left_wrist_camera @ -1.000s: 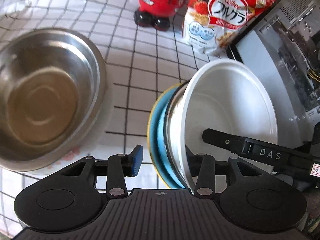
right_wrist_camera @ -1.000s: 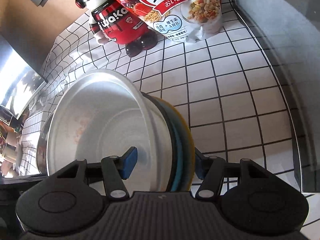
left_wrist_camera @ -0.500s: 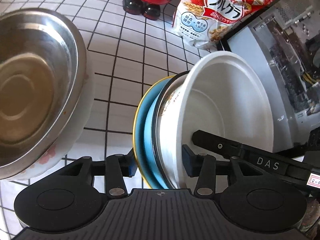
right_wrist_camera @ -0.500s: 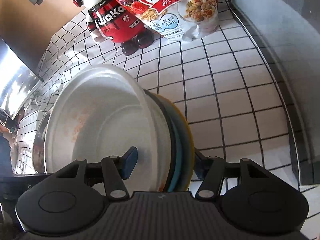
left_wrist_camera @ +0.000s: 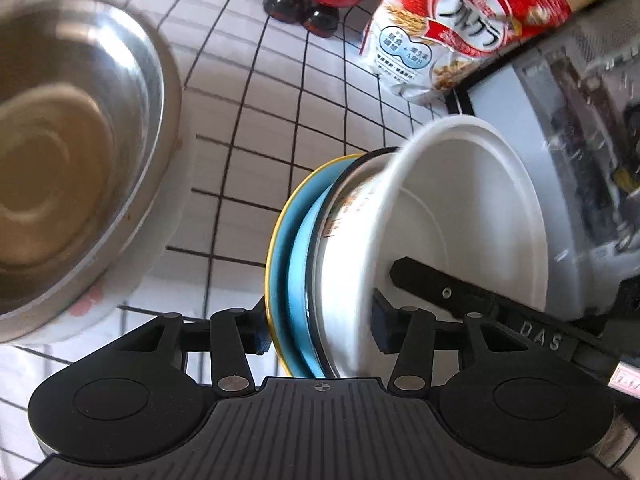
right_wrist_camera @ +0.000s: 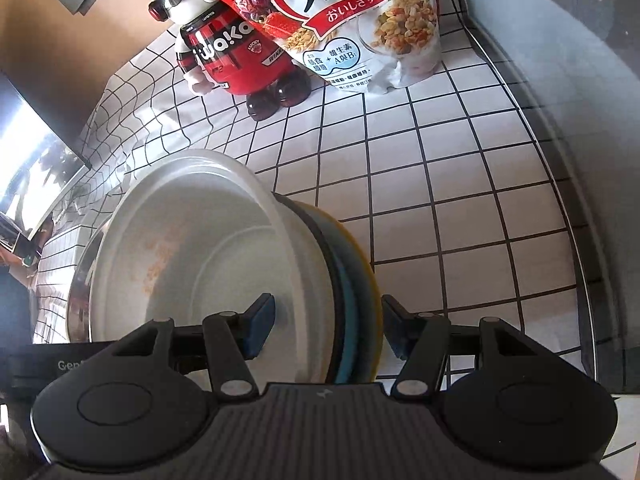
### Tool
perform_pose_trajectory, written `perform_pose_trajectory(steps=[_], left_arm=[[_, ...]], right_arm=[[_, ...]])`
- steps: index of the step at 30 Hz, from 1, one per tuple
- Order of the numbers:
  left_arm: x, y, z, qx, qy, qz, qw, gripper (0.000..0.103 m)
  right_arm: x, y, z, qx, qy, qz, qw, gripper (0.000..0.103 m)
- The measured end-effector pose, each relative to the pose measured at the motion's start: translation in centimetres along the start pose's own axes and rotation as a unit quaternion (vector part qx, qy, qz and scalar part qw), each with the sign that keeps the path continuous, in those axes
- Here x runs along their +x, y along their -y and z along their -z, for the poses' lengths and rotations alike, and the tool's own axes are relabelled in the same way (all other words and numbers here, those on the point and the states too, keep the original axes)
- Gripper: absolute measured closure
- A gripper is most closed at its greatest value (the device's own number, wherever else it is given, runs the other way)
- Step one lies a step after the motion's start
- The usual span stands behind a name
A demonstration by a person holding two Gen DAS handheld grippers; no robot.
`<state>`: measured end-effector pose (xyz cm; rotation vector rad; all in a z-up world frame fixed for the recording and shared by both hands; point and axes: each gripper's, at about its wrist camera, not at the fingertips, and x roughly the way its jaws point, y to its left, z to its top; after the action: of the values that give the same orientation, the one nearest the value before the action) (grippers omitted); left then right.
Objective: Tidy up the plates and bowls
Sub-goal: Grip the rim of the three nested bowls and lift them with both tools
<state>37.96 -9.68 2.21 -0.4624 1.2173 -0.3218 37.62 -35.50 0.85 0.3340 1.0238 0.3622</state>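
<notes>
Stack: white bowl nested against a blue plate and a yellow-rimmed plate, the set tipped on edge above the tiled counter, between the two grippers.
White bowl: mouth faces the right gripper's left side; inside bare apart from faint orange smears on the wall; printed pattern on its outer wall.
Right gripper: clamped across the stack, left blue pad inside the bowl, right finger against the back of the yellow-rimmed plate.
Left gripper: jaws have just been opening; the stack's lower edge stands between them, one finger just behind the yellow-rimmed plate, the other at the bowl's inner side; whether the pads touch cannot be told.
Steel bowl: large, upright on the counter, well to the left of the stack in the left wrist view; nothing in it.
Granola bag: red and white, upright at the back of the counter.
Panda figure: red body, just beside the bag.
</notes>
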Motion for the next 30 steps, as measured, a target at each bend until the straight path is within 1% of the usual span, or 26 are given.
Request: perform_pose_trajectory(steps=[2, 3, 4, 6, 9, 11, 13, 15, 17, 22, 27, 30], left_arm=[[-0.4, 1.4, 0.3, 0.055, 0.011, -0.038, 0.9977, 0.053], [-0.6, 1.6, 0.5, 0.072, 0.017, -0.047, 0.9962, 0.053], [-0.7, 1.8, 0.7, 0.085, 0.023, -0.053, 0.9947, 0.052], [-0.6, 1.7, 0.8, 0.097, 0.03, -0.05, 0.9936, 0.051], [-0.6, 1.3, 0.8, 0.091, 0.043, -0.039, 0.9942, 0.052], [-0.5, 1.2, 0.7, 0.09, 0.035, -0.027, 0.995, 0.049], [-0.4, 1.4, 0.8, 0.098, 0.035, -0.028, 0.9942, 0.047], [-0.4, 1.5, 0.8, 0.094, 0.035, -0.03, 0.9946, 0.047], [-0.3, 1.5, 0.5, 0.079, 0.028, -0.03, 0.9961, 0.049], [-0.4, 1.5, 0.5, 0.072, 0.012, -0.032, 0.9968, 0.05], [-0.7, 1.5, 1.3, 0.081, -0.005, -0.025, 0.9964, 0.051], [-0.9, 1.5, 2.1, 0.09, -0.013, -0.018, 0.9957, 0.053]], right_arm=[[0.0, 0.0, 0.0, 0.001, 0.004, 0.001, 1.0, 0.044], [-0.1, 0.0, 0.0, 0.0, 0.005, 0.002, 1.0, 0.044], [-0.1, 0.0, 0.0, -0.002, 0.007, 0.002, 1.0, 0.044], [-0.1, -0.1, 0.0, -0.006, 0.011, 0.001, 1.0, 0.044], [-0.2, -0.1, 0.0, -0.012, 0.019, -0.008, 1.0, 0.044], [-0.2, -0.1, 0.0, -0.012, 0.023, -0.014, 1.0, 0.044], [-0.2, -0.1, 0.0, -0.011, 0.022, -0.018, 1.0, 0.044], [-0.2, -0.1, 0.0, -0.013, 0.017, -0.02, 1.0, 0.044], [-0.2, -0.3, 0.1, -0.014, 0.016, -0.017, 1.0, 0.044], [-0.3, -0.3, 0.4, -0.002, 0.01, -0.014, 1.0, 0.043], [-1.1, 0.0, 1.4, 0.006, -0.005, -0.014, 1.0, 0.043], [-1.8, 0.5, 2.4, 0.017, -0.012, -0.024, 0.999, 0.043]])
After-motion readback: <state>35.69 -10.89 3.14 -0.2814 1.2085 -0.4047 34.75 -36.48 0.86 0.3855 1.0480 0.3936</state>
